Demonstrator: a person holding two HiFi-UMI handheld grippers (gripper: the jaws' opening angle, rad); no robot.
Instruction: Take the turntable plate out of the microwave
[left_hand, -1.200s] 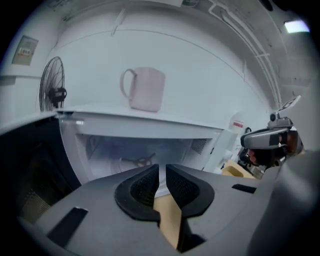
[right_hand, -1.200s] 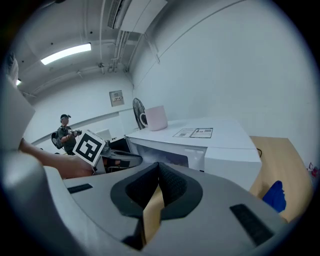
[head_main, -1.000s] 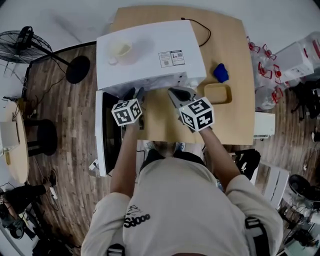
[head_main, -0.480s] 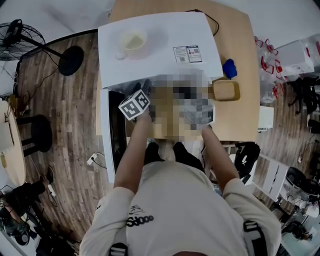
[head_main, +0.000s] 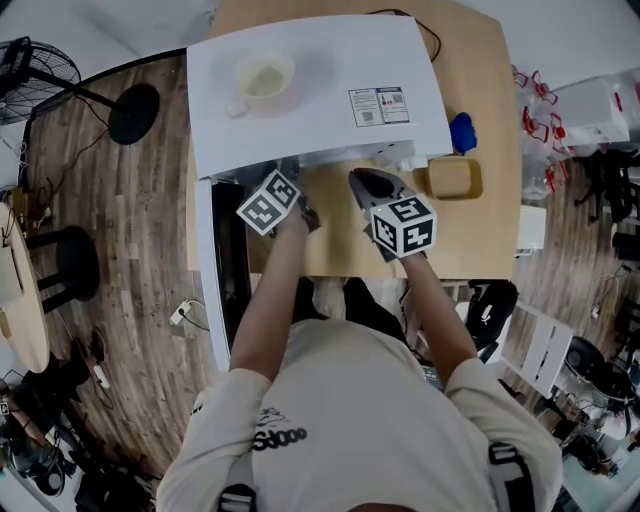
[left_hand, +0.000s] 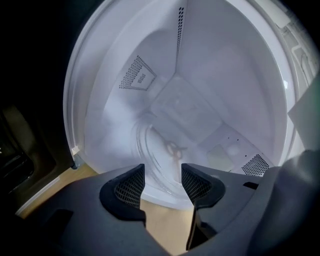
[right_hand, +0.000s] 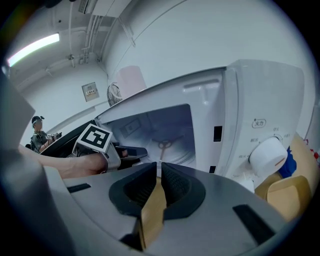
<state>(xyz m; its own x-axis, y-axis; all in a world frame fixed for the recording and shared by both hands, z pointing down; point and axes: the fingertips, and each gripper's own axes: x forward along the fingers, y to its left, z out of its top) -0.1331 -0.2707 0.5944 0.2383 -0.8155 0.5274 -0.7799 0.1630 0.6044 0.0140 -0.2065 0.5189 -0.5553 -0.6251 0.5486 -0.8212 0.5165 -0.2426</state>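
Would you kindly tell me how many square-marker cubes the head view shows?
2. One cube rides on the left claw, its jaws opening on nothing, at the microwave opening; the other on the right claw, over the wooden table. None appears hidden.

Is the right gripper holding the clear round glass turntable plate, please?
No, the right gripper has shut, empty jaws, and the glass turntable plate lies inside the white microwave.

We find the white box-shaped microwave's (head_main: 310, 90) mouth open to reach into; left of it its dark door (head_main: 232, 290) stands swung out, right of it a tan square container (head_main: 452, 178).
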